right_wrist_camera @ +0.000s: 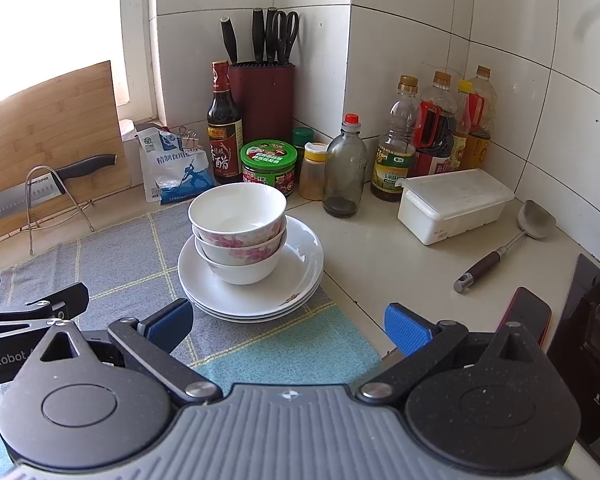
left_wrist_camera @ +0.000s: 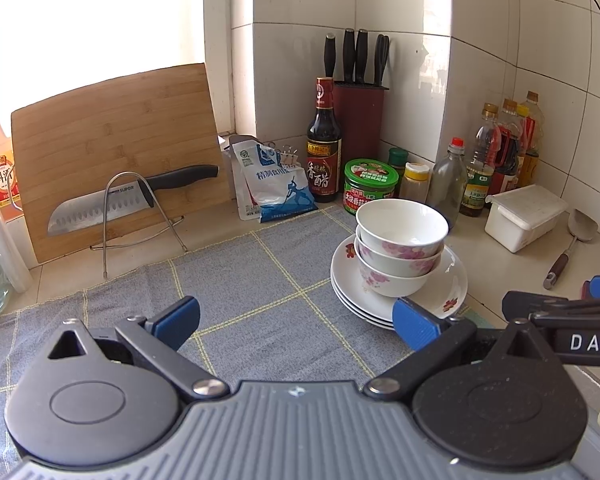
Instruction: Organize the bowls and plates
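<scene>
Three white bowls with pink flowers are nested on a stack of three white plates. The stack stands at the right edge of a grey checked cloth on the counter. My left gripper is open and empty, low over the cloth, with the stack just ahead of its right finger. My right gripper is open and empty, just in front of the stack and slightly to its right. Each gripper's body shows at the edge of the other's view.
Behind the stack stand a green-lidded jar, a vinegar bottle, a knife block, a salt bag and several oil bottles. A white lidded box and a spatula lie right. A cutting board with knife leans left.
</scene>
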Available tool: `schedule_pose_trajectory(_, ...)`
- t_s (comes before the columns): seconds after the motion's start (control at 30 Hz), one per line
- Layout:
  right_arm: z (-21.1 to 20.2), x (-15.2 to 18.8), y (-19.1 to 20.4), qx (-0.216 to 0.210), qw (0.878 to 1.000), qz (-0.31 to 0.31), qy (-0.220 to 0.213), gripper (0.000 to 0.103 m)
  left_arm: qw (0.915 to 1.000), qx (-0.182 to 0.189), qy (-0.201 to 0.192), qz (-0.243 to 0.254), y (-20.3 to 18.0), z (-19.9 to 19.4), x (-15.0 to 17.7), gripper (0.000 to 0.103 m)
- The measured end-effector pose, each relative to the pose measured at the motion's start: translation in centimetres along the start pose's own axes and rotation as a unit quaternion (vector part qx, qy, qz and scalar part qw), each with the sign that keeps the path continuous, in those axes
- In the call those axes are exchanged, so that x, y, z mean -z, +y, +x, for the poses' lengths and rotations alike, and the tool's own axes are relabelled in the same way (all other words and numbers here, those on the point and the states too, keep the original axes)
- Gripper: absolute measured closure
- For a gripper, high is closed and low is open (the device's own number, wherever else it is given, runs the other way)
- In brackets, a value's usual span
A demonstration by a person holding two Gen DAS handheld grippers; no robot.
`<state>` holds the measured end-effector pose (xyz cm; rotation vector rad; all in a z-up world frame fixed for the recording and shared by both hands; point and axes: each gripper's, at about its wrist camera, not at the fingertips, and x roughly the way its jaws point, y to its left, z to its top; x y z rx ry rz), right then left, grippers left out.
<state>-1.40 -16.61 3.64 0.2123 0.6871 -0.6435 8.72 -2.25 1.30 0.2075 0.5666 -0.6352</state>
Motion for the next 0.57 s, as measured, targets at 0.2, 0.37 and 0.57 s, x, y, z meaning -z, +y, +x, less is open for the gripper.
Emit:
schedule_pose_trajectory(0.2, -0.16, -0.03, 0.09, 0.003, 1.0, -0.003, -0.003, 0.0, 1.0, -0.001, -0.002, 0.001, 0.02, -0.09, 0.05, 0.001)
schedule_pose_trajectory(0.37, -0.2, -0.03, 0.11, 0.003, 1.0, -0.003, -0.004, 0.0, 1.0, 0.0, -0.002, 0.002, 0.05, -0.16, 0.07, 0.001)
schedule_pose_trajectory(0.57, -0.37, -0.04, 0.16, 0.004, 1.0, -0.003, -0.005, 0.0, 1.0, 0.0, -0.003, 0.001, 0.11, -0.29, 0.1, 0.001)
